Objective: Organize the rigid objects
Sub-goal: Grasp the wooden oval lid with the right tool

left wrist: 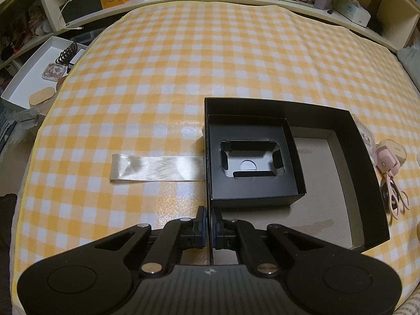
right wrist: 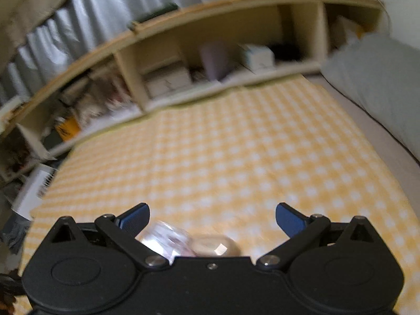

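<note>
Left wrist view
- Left gripper (left wrist: 209, 216): jaws pressed together on the near-left wall of the black box (left wrist: 367, 162).
- Black box: set near right on the checked cloth (left wrist: 183, 65); a smaller black insert (left wrist: 252, 157) is held in its left part.
- Ribbon (left wrist: 157, 168): laid flat left of the box.

Right wrist view
- Right gripper (right wrist: 212, 220): jaws spread wide, nothing between them.
- Clear blurred item (right wrist: 168, 239): seen on the cloth, just beneath the jaws.

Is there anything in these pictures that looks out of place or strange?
One thing: the smaller black insert box sits crooked inside the large black box, with one corner over the large box's near wall, not flat on the floor. A stain marks the grey floor nearby.
</note>
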Tool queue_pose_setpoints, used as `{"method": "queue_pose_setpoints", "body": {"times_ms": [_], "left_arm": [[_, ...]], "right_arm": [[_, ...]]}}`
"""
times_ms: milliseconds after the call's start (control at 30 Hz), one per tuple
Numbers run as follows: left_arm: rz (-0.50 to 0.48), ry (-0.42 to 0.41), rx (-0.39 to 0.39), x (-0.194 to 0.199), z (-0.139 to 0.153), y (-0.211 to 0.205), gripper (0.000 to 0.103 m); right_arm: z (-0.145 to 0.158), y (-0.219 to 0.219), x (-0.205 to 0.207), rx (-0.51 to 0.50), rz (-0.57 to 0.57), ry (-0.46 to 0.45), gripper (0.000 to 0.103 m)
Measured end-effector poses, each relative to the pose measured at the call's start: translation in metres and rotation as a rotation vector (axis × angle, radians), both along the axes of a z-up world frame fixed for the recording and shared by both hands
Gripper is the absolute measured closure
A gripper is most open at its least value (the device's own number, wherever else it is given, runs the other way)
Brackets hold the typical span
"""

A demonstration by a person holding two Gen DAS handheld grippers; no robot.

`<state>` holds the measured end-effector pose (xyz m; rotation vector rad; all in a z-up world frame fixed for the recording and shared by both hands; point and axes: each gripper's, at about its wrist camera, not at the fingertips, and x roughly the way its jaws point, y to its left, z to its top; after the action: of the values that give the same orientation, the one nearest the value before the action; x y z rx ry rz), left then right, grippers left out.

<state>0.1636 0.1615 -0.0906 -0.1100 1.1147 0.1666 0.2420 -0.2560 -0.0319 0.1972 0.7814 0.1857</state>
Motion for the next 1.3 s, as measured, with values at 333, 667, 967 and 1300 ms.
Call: {"method": "queue_pose_setpoints", "body": {"times_ms": [333, 667, 967, 1300], "left_arm": [[-0.013, 0.008, 0.000, -0.001, 0.002, 0.003, 0.099], [-0.016, 0.007, -0.005, -0.003, 0.004, 0.003, 0.099], [-0.015, 0.008, -0.006, -0.003, 0.004, 0.002, 0.099], [-0.018, 0.009, -0.004, -0.005, 0.005, 0.002, 0.100]], "right_arm": [[-0.058, -0.016, -0.005, -0.229, 0.237, 0.280, 0.000], [-0.099, 0.007, -0.008, -0.412, 0.485, 0.415, 0.000], [-0.117, 0.008, -0.009, -0.457, 0.479, 0.490, 0.013], [-0.115, 0.004, -0.008, -0.429, 0.444, 0.476, 0.014]]}}
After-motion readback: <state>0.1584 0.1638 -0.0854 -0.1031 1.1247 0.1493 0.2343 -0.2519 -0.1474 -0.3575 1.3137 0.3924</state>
